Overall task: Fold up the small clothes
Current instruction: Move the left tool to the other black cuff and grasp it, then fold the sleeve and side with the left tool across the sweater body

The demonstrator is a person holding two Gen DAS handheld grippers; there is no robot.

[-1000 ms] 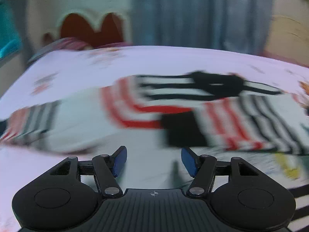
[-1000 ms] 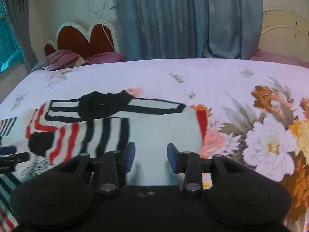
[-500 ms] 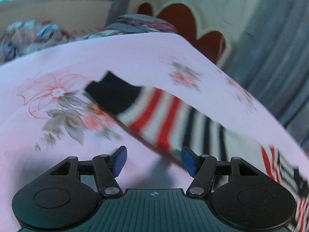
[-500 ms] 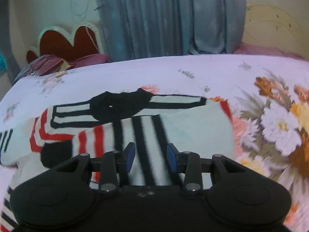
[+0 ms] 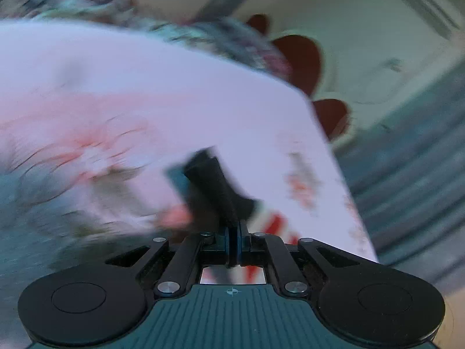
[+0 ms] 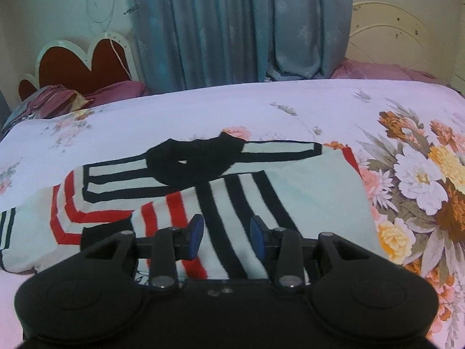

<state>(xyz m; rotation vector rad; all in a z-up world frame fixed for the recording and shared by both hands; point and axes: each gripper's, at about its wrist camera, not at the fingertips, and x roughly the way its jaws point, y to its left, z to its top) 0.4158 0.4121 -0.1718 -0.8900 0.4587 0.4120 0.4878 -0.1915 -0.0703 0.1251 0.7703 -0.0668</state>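
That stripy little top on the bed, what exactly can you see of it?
The striped top is a small, soft-looking knit garment, pale with black and red stripes, a black collar and black cuffs. It lies flat on the floral bedsheet, one sleeve folded across its front. The right gripper hangs open above that sleeve. In the blurred left view, the left gripper is shut on a black cuff.

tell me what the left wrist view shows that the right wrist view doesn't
Only the left wrist view, which is blurred, shows the left hand-held gripper, its jaws shut on a black cuff of the striped sweater.

Only the right wrist view shows the right hand-held gripper, jaws open over the folded sleeve, plus the black collar, the big flower print and a second headboard.

Both show the striped sweater, the pale bedsheet, the red headboard and the grey-blue curtain.
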